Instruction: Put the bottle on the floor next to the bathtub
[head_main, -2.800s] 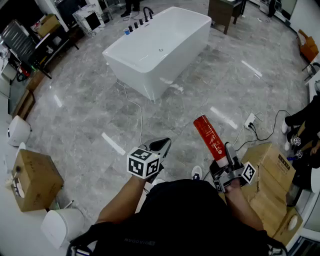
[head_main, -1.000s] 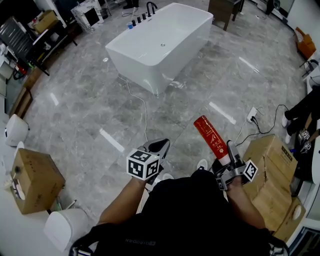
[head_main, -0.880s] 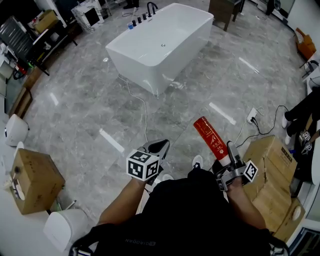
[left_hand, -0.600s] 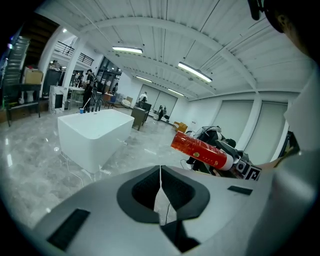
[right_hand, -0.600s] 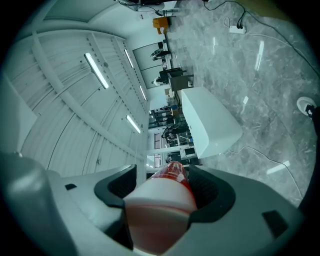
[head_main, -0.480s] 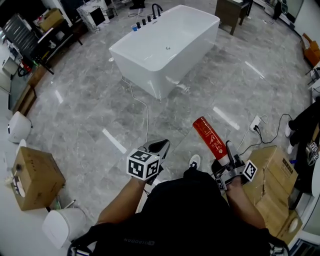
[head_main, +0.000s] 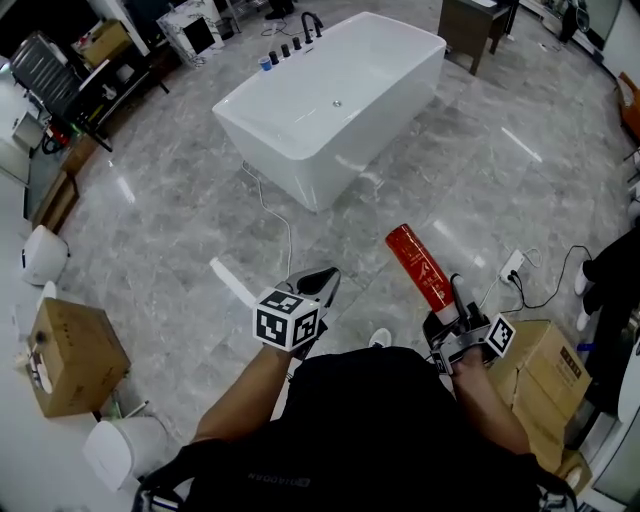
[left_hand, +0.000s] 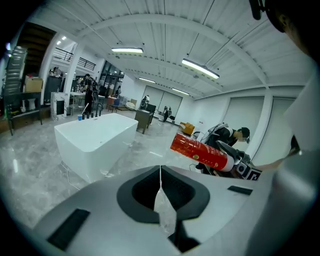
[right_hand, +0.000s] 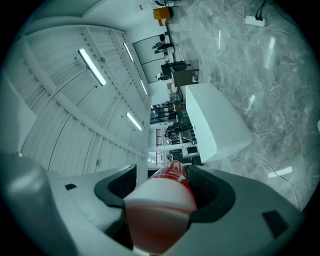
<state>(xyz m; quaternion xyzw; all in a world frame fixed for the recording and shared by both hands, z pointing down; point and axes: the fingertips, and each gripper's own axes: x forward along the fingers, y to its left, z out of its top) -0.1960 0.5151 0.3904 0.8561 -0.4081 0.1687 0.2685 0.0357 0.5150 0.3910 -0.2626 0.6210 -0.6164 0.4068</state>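
Observation:
A red bottle (head_main: 417, 266) with a white cap end stands tilted up out of my right gripper (head_main: 450, 318), which is shut on its lower end; in the right gripper view the bottle (right_hand: 165, 200) fills the space between the jaws. The white bathtub (head_main: 335, 95) stands on the grey marble floor (head_main: 170, 225) well ahead of me, and shows as well in the left gripper view (left_hand: 95, 140). My left gripper (head_main: 318, 287) is held at waist height, jaws shut with nothing between them. The bottle (left_hand: 202, 151) shows at the right of the left gripper view.
Black taps (head_main: 295, 35) line the tub's far end. A white cable (head_main: 280, 220) runs from the tub toward me. Cardboard boxes (head_main: 70, 355) lie at left and at right (head_main: 540, 365). A power strip (head_main: 512, 265) with cords lies at right. Shelving (head_main: 60, 75) stands at the far left.
The bathtub has drawn a little nearer and lower in the head view as I walk toward it. Both grippers keep their pose; the bottle stays held.

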